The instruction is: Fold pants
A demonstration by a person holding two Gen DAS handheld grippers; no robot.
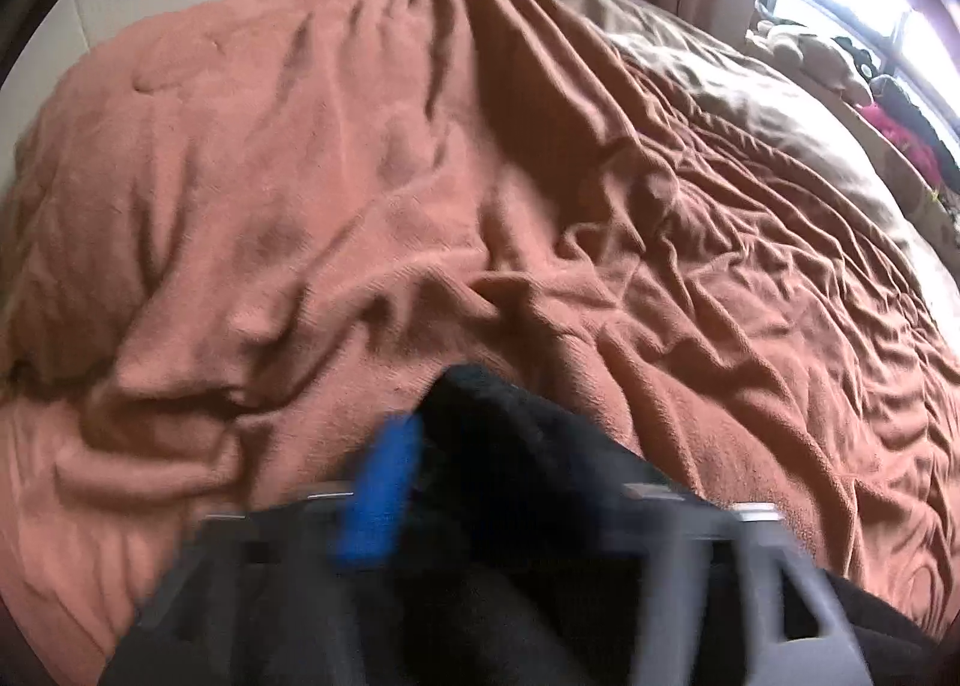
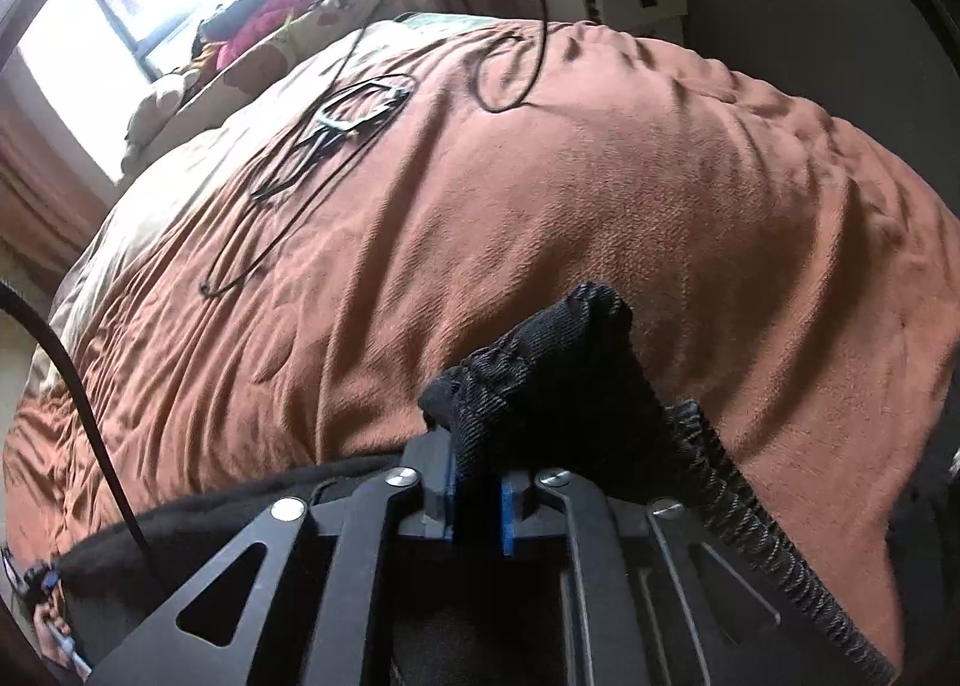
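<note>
Pants (image 2: pixel 540 386) lie black and limp on the bed (image 2: pixel 540 218), soft knit, light, sure to sag. Right hand-held gripper (image 2: pixel 477 512) pinches the ribbed waistband, the firmest hold. Left hand-held gripper (image 1: pixel 510 506) stands wide over blurred dark cloth.

Both grippers are built from matte black flat-bar linkages with triangular cutouts. On the right gripper (image 2: pixel 478 512), round silver screw heads (image 2: pixel 402 477) are seen at the pivots, and blue pads (image 2: pixel 509 515) are fitted inside the black fingers. The left gripper (image 1: pixel 510 482) is badly blurred; one blue pad (image 1: pixel 378 494) and grey-black arms can be made out. A black cable (image 2: pixel 78 404) is seen at the left edge of the right wrist view.
</note>
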